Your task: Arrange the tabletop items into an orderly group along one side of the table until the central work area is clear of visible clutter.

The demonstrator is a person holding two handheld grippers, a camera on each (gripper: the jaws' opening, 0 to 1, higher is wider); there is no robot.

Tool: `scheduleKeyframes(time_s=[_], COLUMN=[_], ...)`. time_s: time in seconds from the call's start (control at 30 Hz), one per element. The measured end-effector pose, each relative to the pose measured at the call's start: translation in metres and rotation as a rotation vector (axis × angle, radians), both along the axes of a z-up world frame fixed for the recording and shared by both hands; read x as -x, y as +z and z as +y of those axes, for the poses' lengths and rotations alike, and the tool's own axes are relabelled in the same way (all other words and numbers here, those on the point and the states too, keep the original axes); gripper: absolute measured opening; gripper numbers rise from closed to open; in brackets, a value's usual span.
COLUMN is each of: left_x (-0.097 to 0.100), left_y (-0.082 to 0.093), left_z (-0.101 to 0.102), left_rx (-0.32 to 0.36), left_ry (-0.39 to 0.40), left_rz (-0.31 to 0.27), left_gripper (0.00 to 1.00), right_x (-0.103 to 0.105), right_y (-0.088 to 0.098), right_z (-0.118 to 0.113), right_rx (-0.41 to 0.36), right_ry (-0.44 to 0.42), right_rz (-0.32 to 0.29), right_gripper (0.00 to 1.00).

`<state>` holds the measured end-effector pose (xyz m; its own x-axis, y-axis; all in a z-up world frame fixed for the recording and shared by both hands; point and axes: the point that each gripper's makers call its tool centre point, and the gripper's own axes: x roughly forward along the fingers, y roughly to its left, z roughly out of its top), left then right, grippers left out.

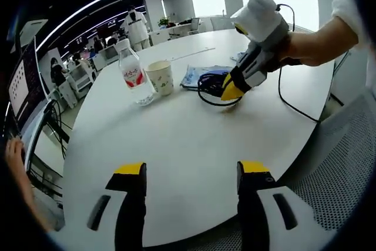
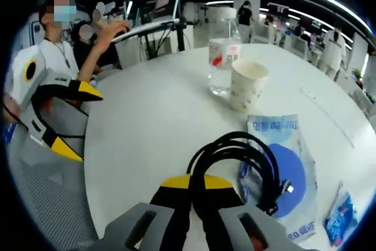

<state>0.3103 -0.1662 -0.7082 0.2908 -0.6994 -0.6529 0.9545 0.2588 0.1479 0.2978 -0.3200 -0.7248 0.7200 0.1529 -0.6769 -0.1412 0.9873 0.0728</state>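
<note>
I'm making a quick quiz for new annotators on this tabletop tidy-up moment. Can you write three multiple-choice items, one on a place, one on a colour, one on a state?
1. Where does the paper cup stand?
A. Right beside the water bottle
B. On the floor
C. On top of the blue packet

2. What colour is the coiled cable?
A. White
B. Black
C. Red

3. What is the right gripper doing?
A. Hanging open over bare table
B. Holding the cup
C. Shut on the cable

Answers:
1. A, cup and bottle stand side by side on the white table.
2. B, the loops are black in both views.
3. C, its yellow tips are closed on the coil in the right gripper view, while the left gripper is open.
</note>
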Motion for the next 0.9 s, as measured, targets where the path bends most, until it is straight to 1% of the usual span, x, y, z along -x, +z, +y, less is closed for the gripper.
scheduleKeyframes(time_s=[0.1, 0.2, 0.43, 0.63, 0.8, 0.87, 0.9], left_x=[0.0, 0.001, 0.002, 0.004, 0.005, 0.005, 0.005], left_y=[-0.001, -0.001, -0.002, -0.004, -0.006, -0.006, -0.007], left_z=[0.0, 0.0, 0.0, 0.0, 0.0, 0.0, 0.0], left_rx=[-0.004, -0.007, -0.013, -0.025, -0.035, -0.038, -0.04], left_ry=[-0.002, -0.006, -0.013, -0.021, -0.027, -0.03, -0.031], left_rz=[0.0, 0.0, 0.0, -0.002, -0.002, -0.002, -0.001], left_gripper=[0.62, 0.62, 0.62, 0.61, 0.61, 0.61, 0.61], right_x=[0.003, 0.009, 0.018, 0.03, 0.043, 0.048, 0.051], right_y=[0.014, 0.023, 0.051, 0.075, 0.089, 0.097, 0.103], right_z=[-0.01, -0.017, -0.031, -0.041, -0.051, -0.055, -0.057], right_rx=[-0.043, -0.039, -0.079, -0.125, -0.149, -0.169, -0.191], right_ry=[-0.063, -0.077, -0.128, -0.169, -0.207, -0.226, -0.241], right_rz=[-0.037, -0.054, -0.123, -0.186, -0.225, -0.25, -0.27], right_gripper=[0.0, 0.0, 0.0, 0.0, 0.0, 0.0, 0.0])
